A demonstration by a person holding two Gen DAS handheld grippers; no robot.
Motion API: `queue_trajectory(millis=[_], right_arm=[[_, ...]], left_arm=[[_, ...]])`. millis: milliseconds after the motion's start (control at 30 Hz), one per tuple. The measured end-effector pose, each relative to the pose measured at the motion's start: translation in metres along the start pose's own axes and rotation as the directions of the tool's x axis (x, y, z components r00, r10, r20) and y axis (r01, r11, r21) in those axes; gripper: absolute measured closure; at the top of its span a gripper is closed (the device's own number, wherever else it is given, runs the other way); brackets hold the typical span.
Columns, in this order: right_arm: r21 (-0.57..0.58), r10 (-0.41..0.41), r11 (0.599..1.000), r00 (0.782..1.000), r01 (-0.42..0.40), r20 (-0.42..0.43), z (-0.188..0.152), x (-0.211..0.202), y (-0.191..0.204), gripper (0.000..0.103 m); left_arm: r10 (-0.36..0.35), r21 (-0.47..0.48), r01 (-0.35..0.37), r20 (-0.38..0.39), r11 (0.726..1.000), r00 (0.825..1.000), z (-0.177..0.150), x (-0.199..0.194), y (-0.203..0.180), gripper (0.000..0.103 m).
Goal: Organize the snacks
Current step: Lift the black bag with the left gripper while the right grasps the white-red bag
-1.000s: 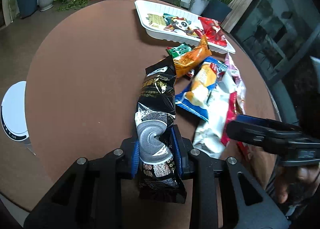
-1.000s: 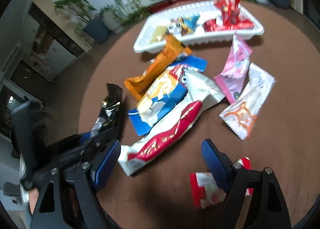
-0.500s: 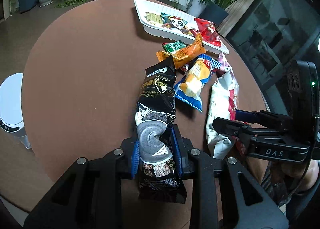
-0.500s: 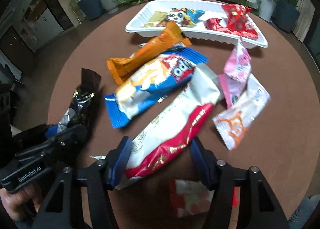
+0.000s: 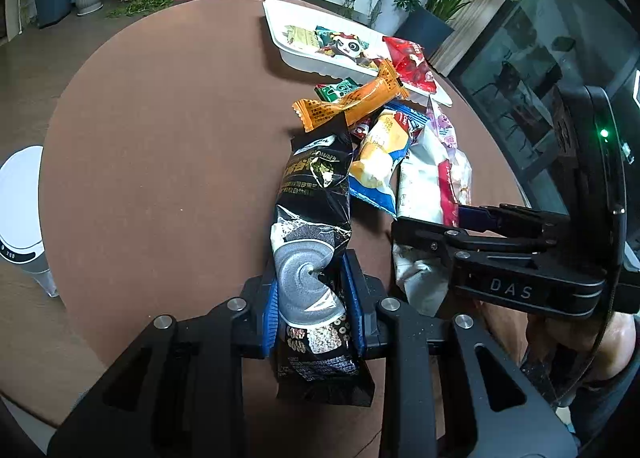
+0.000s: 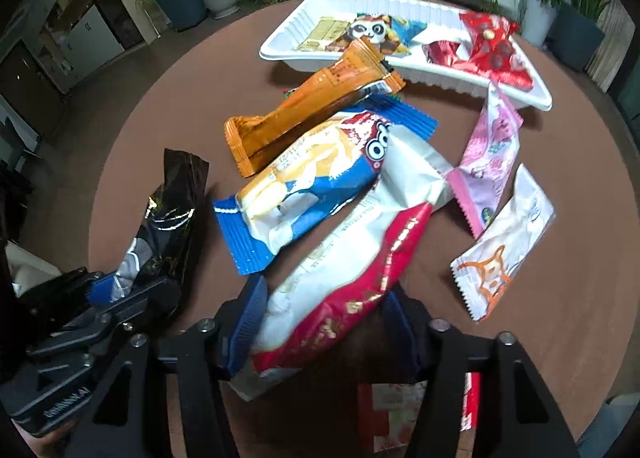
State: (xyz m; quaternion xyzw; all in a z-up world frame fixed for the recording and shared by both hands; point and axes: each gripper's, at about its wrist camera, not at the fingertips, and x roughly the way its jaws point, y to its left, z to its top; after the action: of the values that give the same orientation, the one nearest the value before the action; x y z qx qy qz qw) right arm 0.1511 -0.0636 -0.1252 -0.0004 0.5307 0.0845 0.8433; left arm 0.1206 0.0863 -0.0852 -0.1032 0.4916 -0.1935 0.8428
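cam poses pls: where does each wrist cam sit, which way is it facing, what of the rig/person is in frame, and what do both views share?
Left wrist: on the left gripper, angled down along the black snack pack it clamps, toward the white tray; own fingers, right gripper and a hand show.
Right wrist: on the right gripper, angled down over the red-and-white pack between its closing jaws; left gripper at lower left.
Shared: round brown table, tray, orange bar, blue pack, both grippers.
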Motion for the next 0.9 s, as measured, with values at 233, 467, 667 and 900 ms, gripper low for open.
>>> queue_trajectory(millis=[233, 467, 667, 900], right_arm=[[0.005, 0.058, 0.998, 0.998, -0.058, 0.002, -0.013, -0.008, -0.003, 0.081], [0.079, 0.156, 0.985, 0.988, -0.156, 0.008, -0.023, -0.016, -0.014, 0.089], [0.112, 0.206, 0.971, 0.978, -0.210, 0.044, -0.036, -0.036, -0.020, 0.089], [0.132, 0.252, 0.957, 0.965, -0.259, 0.067, -0.045, -0.048, -0.027, 0.089]], left_arm=[[0.000, 0.006, 0.000, 0.000, 1.000, 1.000, -0.003, -0.001, -0.003, 0.077], [-0.007, -0.005, 0.007, 0.006, 1.000, 1.000, -0.005, -0.002, 0.000, 0.077], [-0.026, -0.012, 0.026, 0.016, 1.000, 1.000, -0.009, -0.004, 0.000, 0.077], [-0.059, -0.016, 0.060, 0.025, 0.998, 0.998, -0.010, -0.008, -0.006, 0.077]])
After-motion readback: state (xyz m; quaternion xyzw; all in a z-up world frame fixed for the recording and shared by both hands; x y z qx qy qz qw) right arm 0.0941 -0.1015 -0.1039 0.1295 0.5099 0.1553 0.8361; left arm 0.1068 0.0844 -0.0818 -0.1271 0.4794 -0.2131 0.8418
